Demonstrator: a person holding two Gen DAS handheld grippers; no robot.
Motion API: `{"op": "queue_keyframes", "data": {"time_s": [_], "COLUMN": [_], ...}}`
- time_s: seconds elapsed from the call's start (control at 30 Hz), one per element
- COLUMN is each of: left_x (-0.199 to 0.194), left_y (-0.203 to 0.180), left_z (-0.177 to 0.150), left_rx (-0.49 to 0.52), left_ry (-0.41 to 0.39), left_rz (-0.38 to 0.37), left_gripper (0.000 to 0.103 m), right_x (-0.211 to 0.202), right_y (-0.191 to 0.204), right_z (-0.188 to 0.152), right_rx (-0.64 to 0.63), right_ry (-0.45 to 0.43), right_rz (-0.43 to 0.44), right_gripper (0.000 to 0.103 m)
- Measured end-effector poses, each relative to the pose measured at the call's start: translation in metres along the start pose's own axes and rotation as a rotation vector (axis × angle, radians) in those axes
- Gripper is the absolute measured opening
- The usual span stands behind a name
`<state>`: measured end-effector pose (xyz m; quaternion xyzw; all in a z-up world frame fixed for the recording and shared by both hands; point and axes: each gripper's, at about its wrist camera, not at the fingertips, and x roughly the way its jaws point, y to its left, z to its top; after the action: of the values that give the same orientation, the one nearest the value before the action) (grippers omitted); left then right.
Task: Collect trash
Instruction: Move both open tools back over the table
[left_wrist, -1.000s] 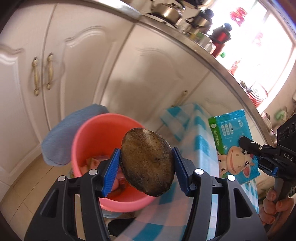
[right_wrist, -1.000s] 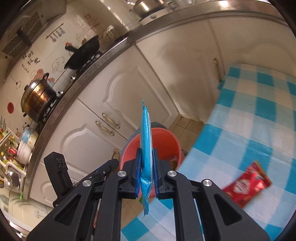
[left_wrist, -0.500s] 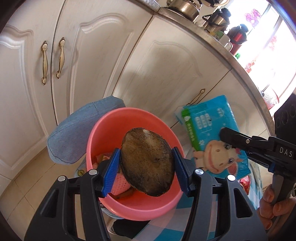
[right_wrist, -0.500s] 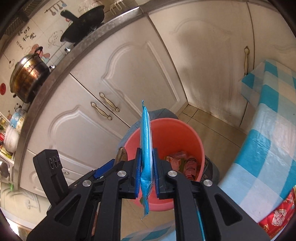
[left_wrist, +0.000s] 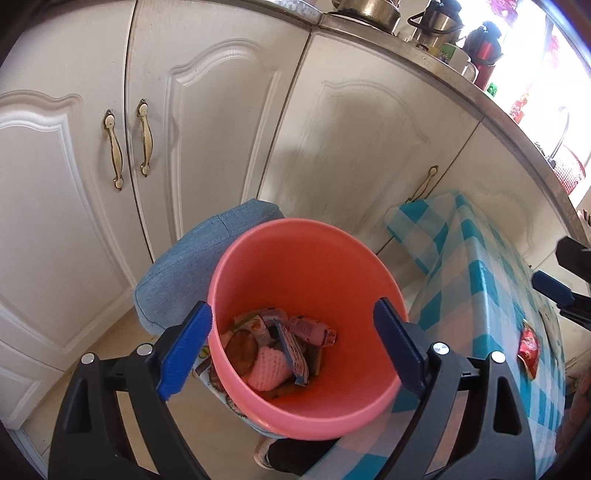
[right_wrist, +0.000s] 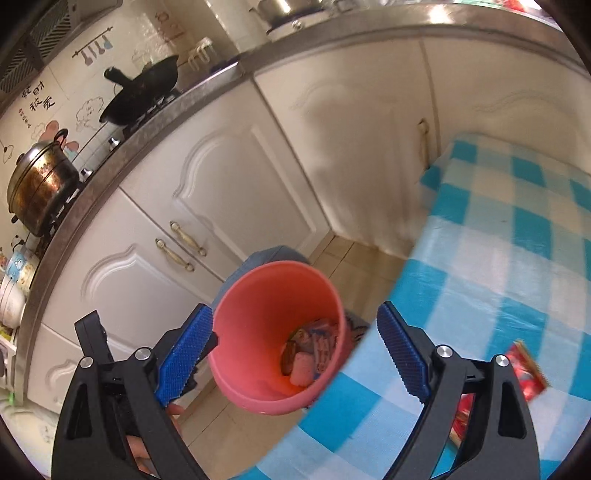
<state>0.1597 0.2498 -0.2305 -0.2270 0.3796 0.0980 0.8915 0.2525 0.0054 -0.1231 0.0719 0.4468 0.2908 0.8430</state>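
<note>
A pink bucket (left_wrist: 303, 266) stands on the floor beside the checked table (left_wrist: 480, 280). In it lie a brown disc (left_wrist: 242, 347), a blue pack (left_wrist: 293, 350), a pink foam net (left_wrist: 267, 371) and other wrappers. My left gripper (left_wrist: 291, 308) hangs above the bucket with its jaws opening and nothing between them. The right gripper (right_wrist: 295, 312) is also over the bucket (right_wrist: 258, 302), jaws opening and bare. A red wrapper (right_wrist: 526, 369) lies on the table (right_wrist: 498, 240).
White cabinet doors (left_wrist: 221, 147) with brass handles stand close behind the bucket. A blue denim cushion (left_wrist: 192, 266) sits against its far side. Pots crowd the counter (right_wrist: 122, 147) above. A dark shoe (left_wrist: 280, 454) shows on the floor below the bucket.
The left gripper has let go of the brown disc and the right gripper of the blue pack. Both now lie in the bucket. Both pairs of jaws have spread wide.
</note>
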Motion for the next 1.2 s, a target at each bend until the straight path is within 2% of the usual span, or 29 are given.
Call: {"op": "queue_keyframes", "data": {"time_s": [0.27,0.57,0.83,1.2], "left_x": [-0.022,-0.048,-0.069,-0.086], "left_y": [-0.018,-0.073,-0.129,-0.196], "left_z": [-0.006,-0.017,-0.035,-0.071], "left_rx": [0.031,0.139,0.252,0.417], "left_ry": [0.002,-0.001,0.01,0.034], "left_rz": [-0.015,-0.093,-0.156,-0.267], "left_gripper": [0.091,0.095,0.095,0.095], "right_x": [-0.057,-0.119,-0.14,-0.173], "right_y": [-0.033,-0.08,-0.113,-0.156], "right_z": [-0.03,-0.083,-0.125,-0.167], "right_rx": [0.029,0.149,0.219,0.299], "right_ry": [-0.104,-0.252,-0.268,-0.334], "right_rz": [-0.119,-0.196,-0.214,-0.141], "right_gripper": [0.091,0.091,0.092,0.092]}}
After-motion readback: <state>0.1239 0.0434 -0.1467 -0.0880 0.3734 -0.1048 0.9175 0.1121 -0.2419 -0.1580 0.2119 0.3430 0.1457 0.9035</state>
